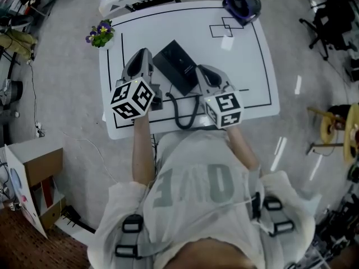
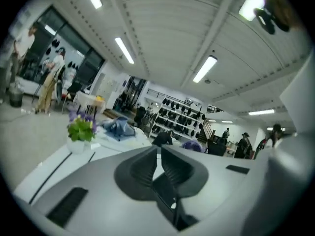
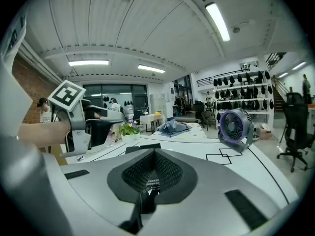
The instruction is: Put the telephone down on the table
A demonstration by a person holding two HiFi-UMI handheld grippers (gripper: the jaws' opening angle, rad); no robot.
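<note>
Telephone (image 1: 175, 66) lay on table (image 1: 249, 86); my left tongs (image 2: 158, 154) and right tongs (image 3: 151, 156) were both closed, nothing between either pair.

I count one table (image 1: 255, 66), one telephone (image 1: 177, 65), one fan (image 1: 242, 3), one flower pot (image 1: 101, 34), and two grippers: left gripper (image 1: 141, 55), right gripper (image 1: 204, 70).

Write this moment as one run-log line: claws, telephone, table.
left claw: shut, nothing between | right claw: shut | telephone: lying on white table between the claws | cord: looping toward the person
</note>
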